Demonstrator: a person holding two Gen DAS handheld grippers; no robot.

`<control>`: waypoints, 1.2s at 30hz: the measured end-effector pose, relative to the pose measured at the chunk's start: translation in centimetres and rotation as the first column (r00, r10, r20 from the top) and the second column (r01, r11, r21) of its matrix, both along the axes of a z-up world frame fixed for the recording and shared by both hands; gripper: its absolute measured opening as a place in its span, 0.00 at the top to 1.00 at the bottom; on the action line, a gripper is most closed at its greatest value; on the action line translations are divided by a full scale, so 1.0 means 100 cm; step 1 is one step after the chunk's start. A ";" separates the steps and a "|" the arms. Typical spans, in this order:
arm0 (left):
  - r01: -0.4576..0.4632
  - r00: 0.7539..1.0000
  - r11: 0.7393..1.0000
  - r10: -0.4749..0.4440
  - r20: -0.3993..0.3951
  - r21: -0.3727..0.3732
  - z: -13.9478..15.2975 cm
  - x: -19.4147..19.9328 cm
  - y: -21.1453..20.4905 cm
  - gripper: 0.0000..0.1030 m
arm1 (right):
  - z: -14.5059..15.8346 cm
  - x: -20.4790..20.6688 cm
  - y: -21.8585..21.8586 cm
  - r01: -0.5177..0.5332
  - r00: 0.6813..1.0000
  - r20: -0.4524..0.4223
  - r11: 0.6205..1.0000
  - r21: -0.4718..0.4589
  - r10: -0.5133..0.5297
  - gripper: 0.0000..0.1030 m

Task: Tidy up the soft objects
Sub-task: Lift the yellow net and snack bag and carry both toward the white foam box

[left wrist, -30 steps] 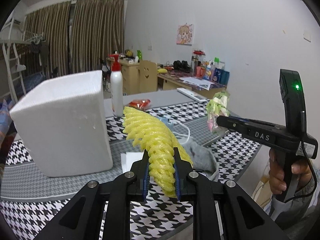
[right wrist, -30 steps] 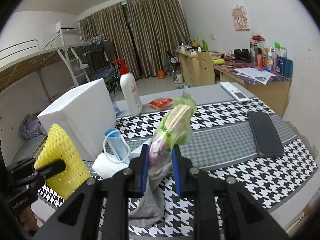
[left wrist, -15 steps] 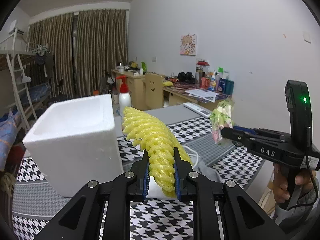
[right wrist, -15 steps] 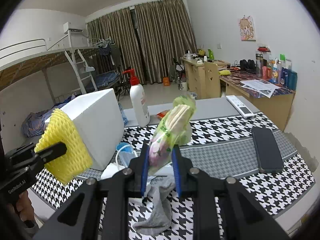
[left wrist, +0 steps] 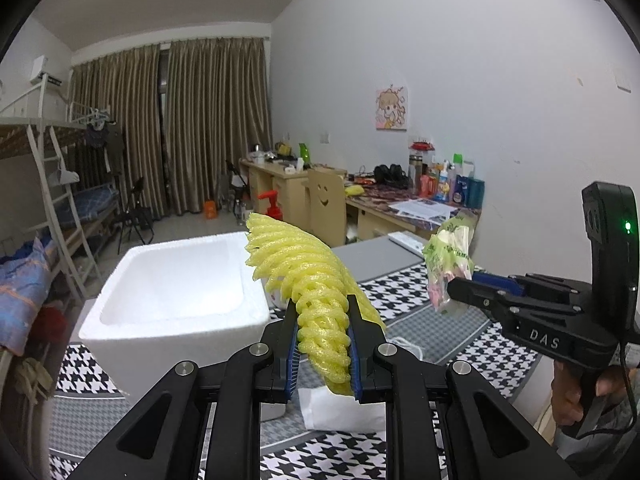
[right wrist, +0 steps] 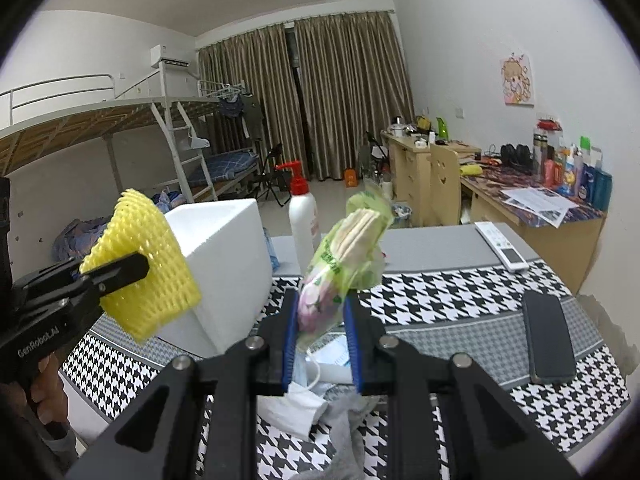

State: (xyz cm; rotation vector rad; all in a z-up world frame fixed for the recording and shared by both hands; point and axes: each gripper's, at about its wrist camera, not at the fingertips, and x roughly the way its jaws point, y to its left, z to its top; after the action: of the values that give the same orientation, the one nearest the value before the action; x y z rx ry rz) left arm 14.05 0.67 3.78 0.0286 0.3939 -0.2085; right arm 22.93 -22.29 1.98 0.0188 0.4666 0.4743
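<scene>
My left gripper (left wrist: 323, 344) is shut on a yellow foam net sleeve (left wrist: 308, 280), held in the air just right of the open white foam box (left wrist: 176, 296). In the right wrist view the same yellow foam net sleeve (right wrist: 144, 264) hangs from the left gripper (right wrist: 120, 270) at the left, in front of the white foam box (right wrist: 228, 256). My right gripper (right wrist: 322, 332) is shut on a green plastic packet of tissues (right wrist: 344, 256), raised above the table. That green packet (left wrist: 448, 264) and the right gripper (left wrist: 454, 294) show at the right of the left wrist view.
A face mask (right wrist: 320, 364), white tissue (right wrist: 288, 408) and grey sock (right wrist: 344, 436) lie under the right gripper on the houndstooth cloth (right wrist: 460, 288). A pump bottle (right wrist: 302, 220) stands behind the box. A phone (right wrist: 546, 336) and remote (right wrist: 502, 246) lie right.
Both grippers have risen with their loads. The foam box now shows its open top in the left wrist view, and the pile on the table sits lower in both views.
</scene>
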 end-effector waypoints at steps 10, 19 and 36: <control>-0.012 0.999 1.000 0.012 0.032 -0.012 0.013 0.003 0.007 0.80 | 0.014 0.000 0.009 -0.021 0.999 0.036 1.000 -0.001 0.021 0.74; -0.017 0.997 0.999 0.019 0.069 -0.029 0.026 0.005 0.015 0.80 | 0.025 0.000 0.023 -0.048 0.997 0.066 0.999 -0.012 0.049 0.74; -0.090 0.989 0.994 0.096 0.116 -0.056 0.040 0.013 0.042 0.80 | 0.034 0.012 0.045 -0.080 0.993 0.086 0.997 -0.015 0.081 0.74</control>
State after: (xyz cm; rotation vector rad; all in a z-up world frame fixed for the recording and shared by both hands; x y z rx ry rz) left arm 15.40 4.83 7.82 -0.0271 0.2709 -0.1240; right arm 24.15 -17.82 5.37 -0.0320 0.3865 0.5496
